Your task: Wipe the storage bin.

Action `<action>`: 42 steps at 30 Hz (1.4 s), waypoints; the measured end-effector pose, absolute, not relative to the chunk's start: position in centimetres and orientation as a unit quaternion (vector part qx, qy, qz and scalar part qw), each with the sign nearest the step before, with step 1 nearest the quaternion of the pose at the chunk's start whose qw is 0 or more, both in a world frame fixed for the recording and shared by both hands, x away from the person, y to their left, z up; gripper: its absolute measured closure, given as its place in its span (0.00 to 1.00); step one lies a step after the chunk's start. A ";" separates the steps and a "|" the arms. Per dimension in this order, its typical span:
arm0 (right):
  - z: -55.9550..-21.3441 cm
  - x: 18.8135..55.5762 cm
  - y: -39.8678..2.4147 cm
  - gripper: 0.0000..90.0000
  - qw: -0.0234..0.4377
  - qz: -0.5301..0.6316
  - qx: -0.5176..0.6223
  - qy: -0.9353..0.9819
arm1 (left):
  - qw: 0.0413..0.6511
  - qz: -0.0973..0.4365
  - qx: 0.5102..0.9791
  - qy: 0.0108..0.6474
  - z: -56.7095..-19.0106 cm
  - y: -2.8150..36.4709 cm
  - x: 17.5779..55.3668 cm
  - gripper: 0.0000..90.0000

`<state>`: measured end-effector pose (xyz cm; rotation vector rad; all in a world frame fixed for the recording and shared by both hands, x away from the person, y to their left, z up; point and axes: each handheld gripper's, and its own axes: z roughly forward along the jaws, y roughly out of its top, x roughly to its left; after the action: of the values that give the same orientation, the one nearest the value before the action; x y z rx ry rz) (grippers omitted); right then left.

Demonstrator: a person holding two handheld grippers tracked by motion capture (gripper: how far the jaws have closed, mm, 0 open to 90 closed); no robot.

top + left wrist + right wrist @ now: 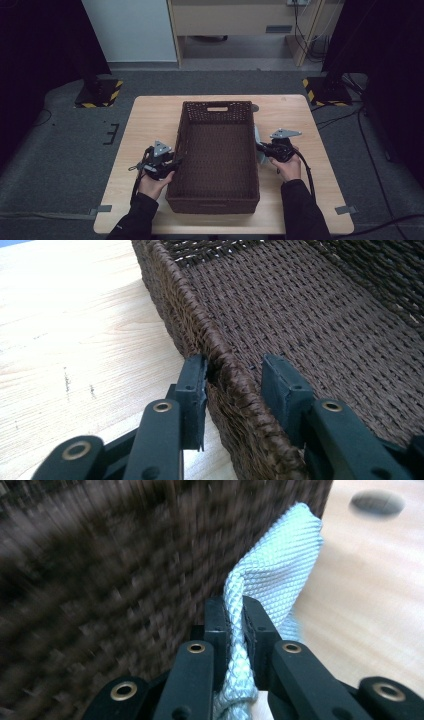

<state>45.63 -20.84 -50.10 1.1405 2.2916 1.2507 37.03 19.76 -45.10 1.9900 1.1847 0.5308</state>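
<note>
I judge that I am midway through getting the cloth into the basket: the cloth is gripped, the basket is being steadied, and nothing lies inside it yet.

Nearest me, on the left half of the worktop, my left gripper (176, 162) straddles the left rim of the dark brown woven wicker basket (230, 370). Its jaws stand on either side of that wall, one outside and one inside. The outer jaw is at the weave, but the inner one has a gap beside it, so the jaws are spread and not yet clamped on the rim.

On the right half, my right gripper (234, 611) has its jaws pressed together on a fold of the pale blue-grey textured cloth (277, 565). The cloth hangs just beside the basket's right outer wall, above the pale wooden worktop (150, 120).

The next move calls for lifting the cloth clear over the right rim and moving it inward above the basket floor. It also calls for the left jaws to finish closing on the rim so the basket does not slide.

Farther off, near the worktop's far right corner, there is a dark round hole (377, 502).

Counted: one basket, one cloth, two grippers, one hole.
</note>
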 end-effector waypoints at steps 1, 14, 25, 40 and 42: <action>-50.4 45.7 -20.8 0.93 0.141 0.425 0.398 0.801 | 0.374 0.207 0.776 0.464 -45.1 19.7 37.1 0.70; -45.8 44.2 -22.3 0.93 0.178 0.513 0.367 0.755 | 0.381 0.210 0.770 0.467 -45.2 19.6 38.2 0.72; -50.9 44.6 -21.3 0.93 0.141 0.421 0.398 0.803 | 0.393 0.215 0.777 0.443 -44.4 20.2 37.0 0.51; -46.5 41.4 -21.5 0.93 0.166 0.492 0.353 0.778 | 0.389 0.187 0.795 0.426 -45.2 20.2 35.1 0.67; -47.3 41.3 -21.3 0.93 0.162 0.474 0.359 0.787 | 0.390 0.187 0.792 0.431 -45.2 20.2 35.0 0.70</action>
<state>41.26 -21.28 -47.27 1.0243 2.2464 1.3540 35.03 20.19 -45.16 2.0130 1.0957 0.4755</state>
